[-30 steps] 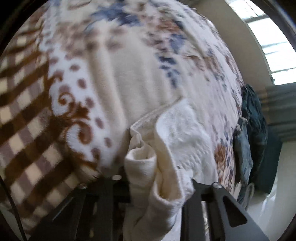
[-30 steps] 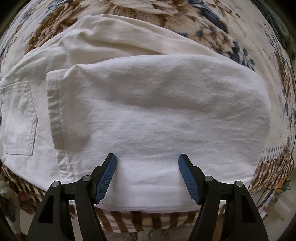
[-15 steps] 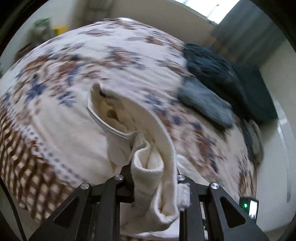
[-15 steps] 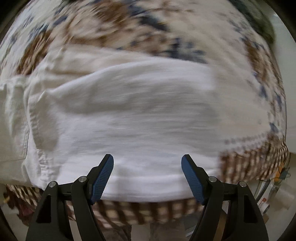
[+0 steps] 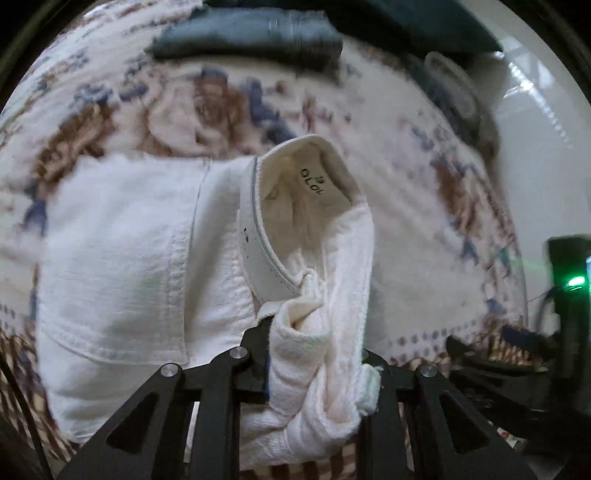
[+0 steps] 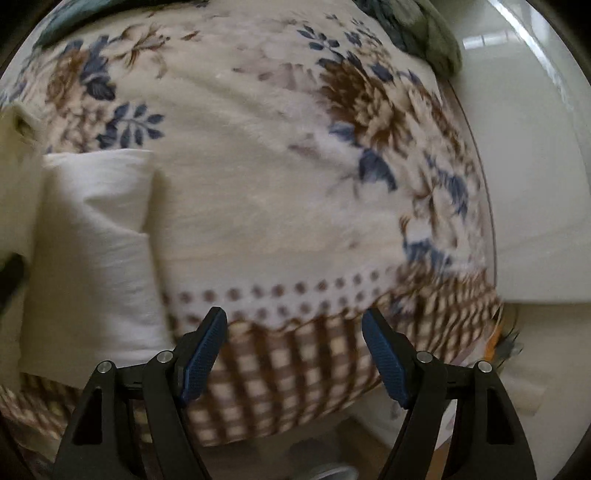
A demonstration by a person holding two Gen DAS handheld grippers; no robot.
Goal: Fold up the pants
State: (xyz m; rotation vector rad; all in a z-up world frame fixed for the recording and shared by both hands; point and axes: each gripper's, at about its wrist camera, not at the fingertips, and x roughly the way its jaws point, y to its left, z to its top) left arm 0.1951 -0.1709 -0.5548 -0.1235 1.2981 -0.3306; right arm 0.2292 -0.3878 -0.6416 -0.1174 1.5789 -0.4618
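Note:
The white pants (image 5: 122, 254) lie partly folded on a floral blanket (image 5: 413, 177). My left gripper (image 5: 314, 354) is shut on a bunched part of their waistband, which stands up with the inner label (image 5: 314, 181) showing. In the right wrist view the folded pants (image 6: 92, 258) lie at the left. My right gripper (image 6: 295, 354) is open and empty over the blanket's checked border (image 6: 295, 376), to the right of the pants.
Dark folded clothes (image 5: 251, 33) lie at the far side of the blanket. Grey-green garments (image 6: 424, 33) sit at its far right edge. A black device with a green light (image 5: 572, 284) stands at the right. White floor (image 6: 535, 184) lies beyond the blanket's edge.
My left gripper has carried the waistband over toward the folded pants. My right gripper has moved right, off the pants, to the blanket's border, still open.

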